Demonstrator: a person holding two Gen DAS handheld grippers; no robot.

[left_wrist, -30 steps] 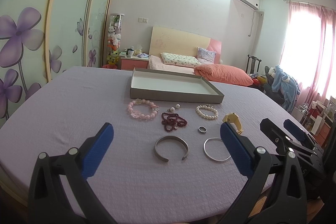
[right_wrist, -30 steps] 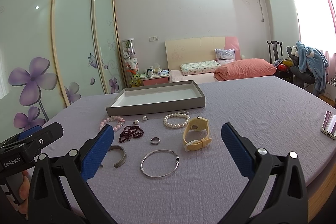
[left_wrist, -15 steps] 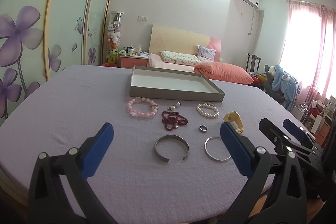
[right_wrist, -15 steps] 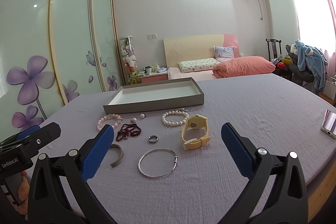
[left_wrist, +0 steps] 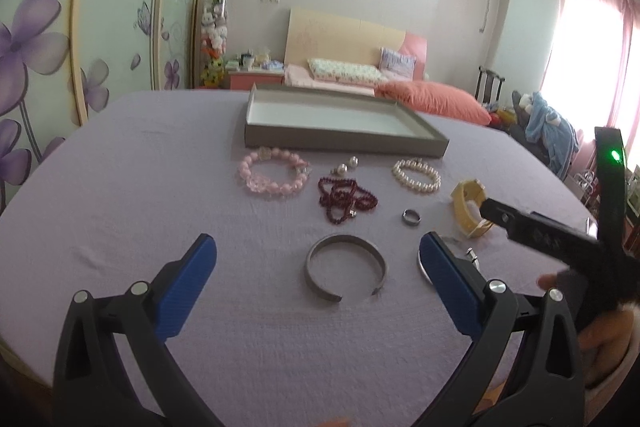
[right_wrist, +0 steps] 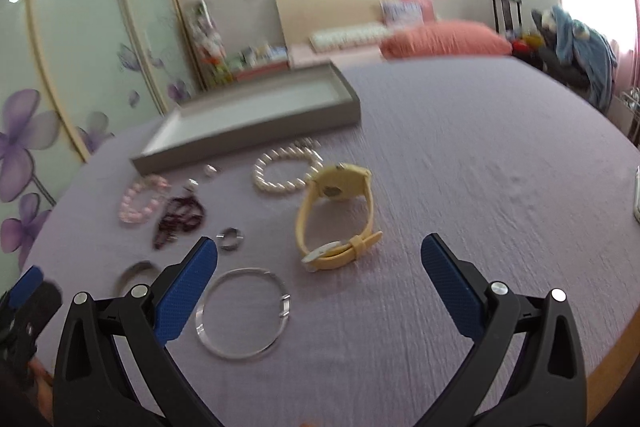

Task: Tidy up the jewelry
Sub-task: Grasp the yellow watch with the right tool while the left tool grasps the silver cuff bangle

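Table [left_wrist: 120,211] holds everything; tray [left_wrist: 340,141] sits at far edge, nothing in it yet

Your left gripper [left_wrist: 316,255] spread wide, holding nothing, above cuff [left_wrist: 346,269]

Your right gripper [right_wrist: 320,259] also spread, nothing held, watch [right_wrist: 336,215] just ahead between fingers

Watch stands on edge; nudge one side and it likely tips or slides

Bangle [right_wrist: 244,313] lies flat and thin; pads may skid off

Ring [left_wrist: 412,217], pearls [left_wrist: 416,175], red beads [left_wrist: 346,199] close together; you could snag neighbour

Right view blurred; slow down before closing

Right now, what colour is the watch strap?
Pale yellow; the watch shows best in the right wrist view.
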